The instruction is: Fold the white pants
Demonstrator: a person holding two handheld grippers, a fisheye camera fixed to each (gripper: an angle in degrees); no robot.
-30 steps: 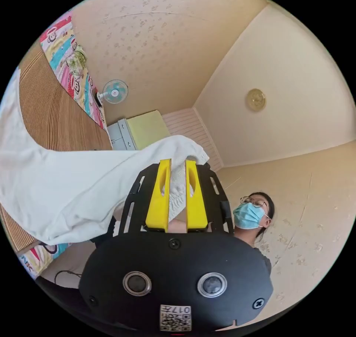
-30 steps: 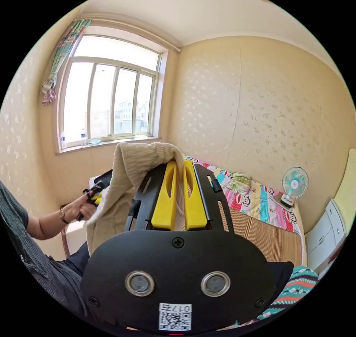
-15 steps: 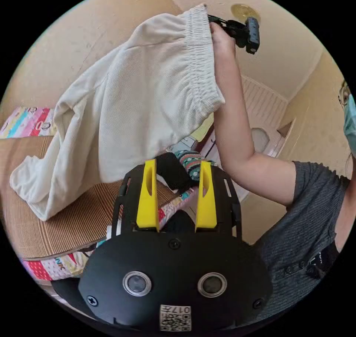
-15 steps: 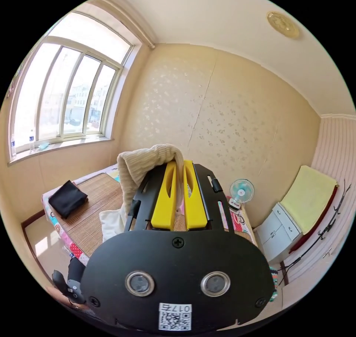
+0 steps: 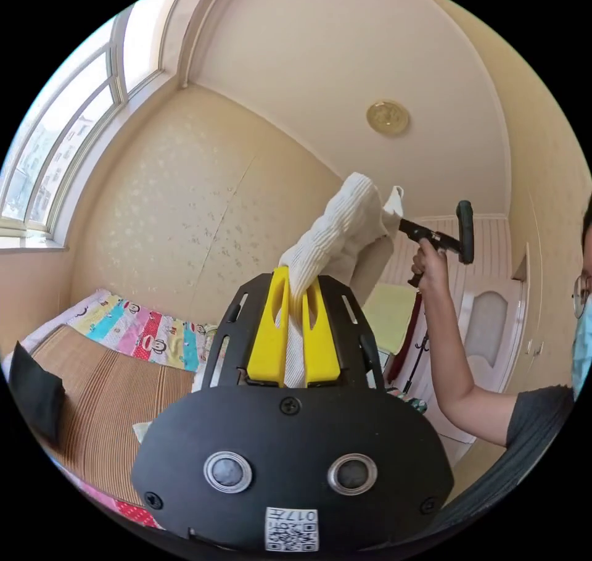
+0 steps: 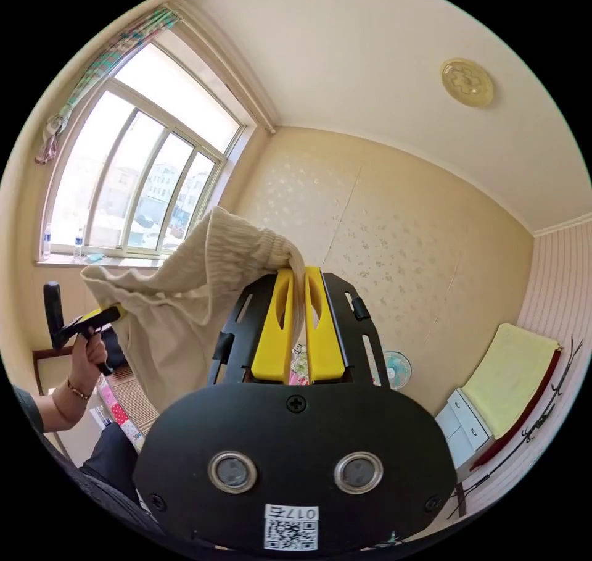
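Note:
The white ribbed pants (image 5: 345, 228) hang in the air by their elastic waistband, stretched between both grippers. In the left gripper view my left gripper (image 5: 295, 275) has its yellow jaws shut on one end of the waistband. The cloth runs up to the right gripper (image 5: 407, 228), held in a hand. In the right gripper view my right gripper (image 6: 300, 274) is shut on the other end of the waistband. From there the pants (image 6: 185, 302) sag leftward to the left gripper (image 6: 98, 317), held in the person's other hand.
Below lies a bed with a striped mat (image 5: 105, 400) and a colourful cartoon sheet (image 5: 142, 342); a black folded item (image 5: 34, 391) rests on it. A window (image 6: 135, 191), a small fan (image 6: 394, 369), a grey cabinet (image 6: 465, 422) and a door (image 5: 487, 332) ring the room.
Half a second ago the left gripper was open and free below the hanging pants. It has now shut on the waistband, and both views have swung.

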